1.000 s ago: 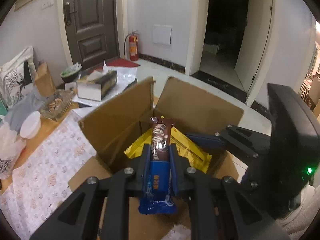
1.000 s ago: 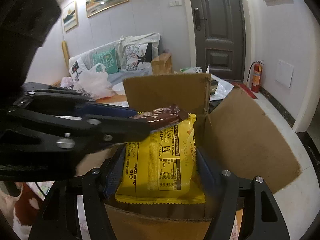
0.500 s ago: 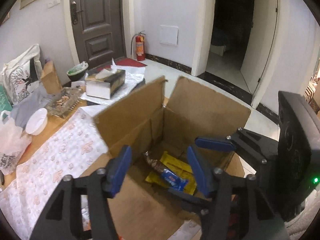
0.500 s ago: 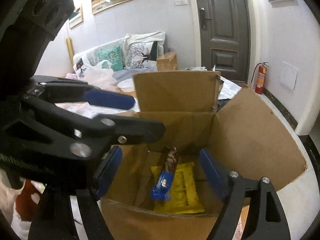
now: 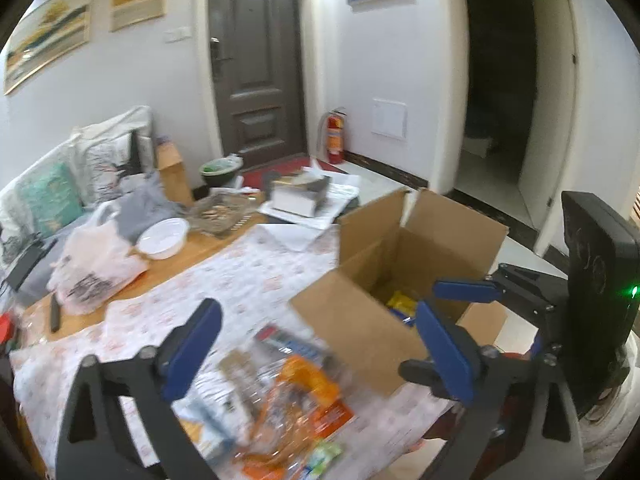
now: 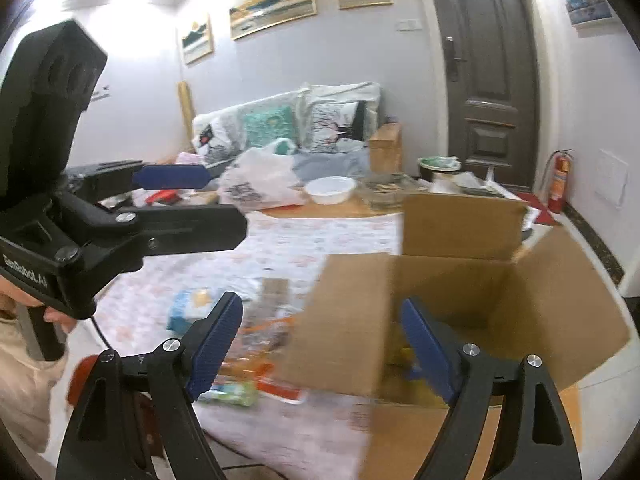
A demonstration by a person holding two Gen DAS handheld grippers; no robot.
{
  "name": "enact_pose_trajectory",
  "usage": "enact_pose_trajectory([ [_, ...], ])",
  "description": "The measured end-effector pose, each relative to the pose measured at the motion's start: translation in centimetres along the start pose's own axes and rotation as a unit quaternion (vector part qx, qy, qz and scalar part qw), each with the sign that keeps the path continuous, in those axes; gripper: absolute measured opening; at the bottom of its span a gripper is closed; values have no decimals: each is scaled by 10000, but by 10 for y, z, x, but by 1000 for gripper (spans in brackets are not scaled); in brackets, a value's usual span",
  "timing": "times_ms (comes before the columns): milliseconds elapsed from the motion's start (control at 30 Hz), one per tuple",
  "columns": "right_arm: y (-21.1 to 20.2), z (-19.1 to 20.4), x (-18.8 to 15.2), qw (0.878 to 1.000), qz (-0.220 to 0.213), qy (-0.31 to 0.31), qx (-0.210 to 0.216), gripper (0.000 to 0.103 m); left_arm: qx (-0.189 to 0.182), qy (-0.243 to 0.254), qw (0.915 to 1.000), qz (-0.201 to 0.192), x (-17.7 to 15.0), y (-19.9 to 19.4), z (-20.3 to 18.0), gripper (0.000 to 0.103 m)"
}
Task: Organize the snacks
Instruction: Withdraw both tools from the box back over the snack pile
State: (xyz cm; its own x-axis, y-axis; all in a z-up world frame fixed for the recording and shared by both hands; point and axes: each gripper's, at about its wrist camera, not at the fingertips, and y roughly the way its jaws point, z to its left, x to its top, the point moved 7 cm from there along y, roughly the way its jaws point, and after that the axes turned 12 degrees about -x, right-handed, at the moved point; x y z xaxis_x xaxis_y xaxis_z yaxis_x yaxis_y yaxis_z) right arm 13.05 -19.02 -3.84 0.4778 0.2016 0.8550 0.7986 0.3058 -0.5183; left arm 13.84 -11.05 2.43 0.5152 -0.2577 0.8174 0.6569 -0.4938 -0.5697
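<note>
Floral-clothed counter [image 5: 256, 276] is shown with an open brown cardboard box [image 5: 400, 264] beside blurred, loose snack packets [image 5: 296, 392]; both grippers' blue-padded fingers [image 5: 192, 352] are seen opening, empty.

Brown cardboard box [image 5: 362, 326], floral-print tablecloth [image 5: 256, 272], blue-padded black claw [image 5: 316, 344].

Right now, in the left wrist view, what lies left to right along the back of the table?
Translucent white plastic bag → round white bowl → clear glass dish of snacks → rectangular tissue box → open brown cardboard box.
</note>
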Motion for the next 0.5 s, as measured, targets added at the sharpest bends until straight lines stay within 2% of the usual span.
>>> enact_pose_trajectory([
  [167, -1, 51, -2, 9993, 54, -226, 299, 79, 328, -131, 9993, -75, -34, -34, 31, 102],
  [300, 6, 92, -23, 9967, 257, -517, 571, 79, 414, -378, 9984, -49, -75, -49, 54, 102],
  [500, 41, 124, -73, 9902, 1012, -629, 730, 79, 245, -812, 9962, 197, -142, -46, 75, 102],
])
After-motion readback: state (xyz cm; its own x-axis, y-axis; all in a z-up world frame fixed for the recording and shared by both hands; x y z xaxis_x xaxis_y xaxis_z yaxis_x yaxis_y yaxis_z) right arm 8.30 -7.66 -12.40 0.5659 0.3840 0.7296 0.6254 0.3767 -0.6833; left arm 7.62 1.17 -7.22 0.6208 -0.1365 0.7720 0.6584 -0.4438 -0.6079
